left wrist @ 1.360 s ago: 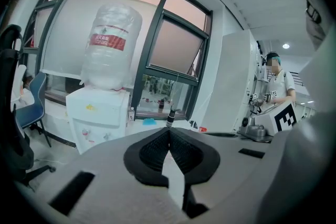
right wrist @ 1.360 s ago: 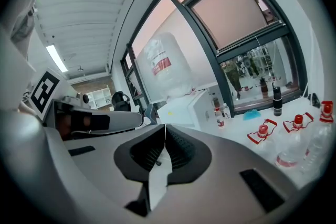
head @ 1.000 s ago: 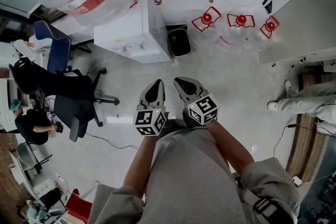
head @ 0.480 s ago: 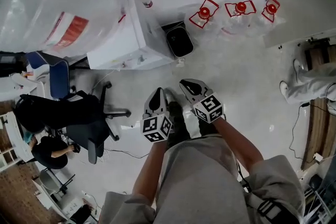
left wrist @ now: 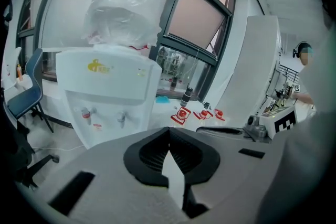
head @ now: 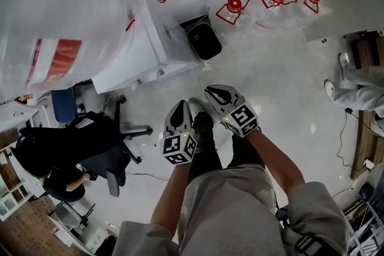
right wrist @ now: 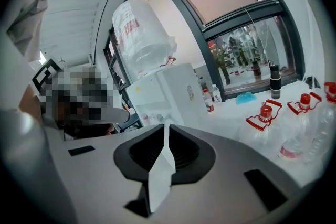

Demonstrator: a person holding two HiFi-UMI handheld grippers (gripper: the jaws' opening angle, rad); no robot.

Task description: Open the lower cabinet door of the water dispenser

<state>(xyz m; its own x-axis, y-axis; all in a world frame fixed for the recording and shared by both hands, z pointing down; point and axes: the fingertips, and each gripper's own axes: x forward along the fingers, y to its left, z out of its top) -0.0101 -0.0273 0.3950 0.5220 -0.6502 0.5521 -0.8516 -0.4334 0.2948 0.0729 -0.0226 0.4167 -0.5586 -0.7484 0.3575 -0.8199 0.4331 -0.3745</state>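
Note:
The white water dispenser stands at the upper left, with a big clear bottle bearing a red label on top. In the left gripper view the dispenser shows its two taps, and its lower cabinet front is hidden behind the gripper's body. It also stands ahead, to the left, in the right gripper view, dispenser. My left gripper and right gripper hang side by side over the floor, well short of the dispenser. Both are shut and hold nothing.
A black bin sits right beside the dispenser. Three water jugs with red caps line the floor by the window. An office chair stands at the left. A person's legs are at the right edge.
Both grippers have sunk lower together, still side by side and shut. The bottle now fills more of the head view's upper left.

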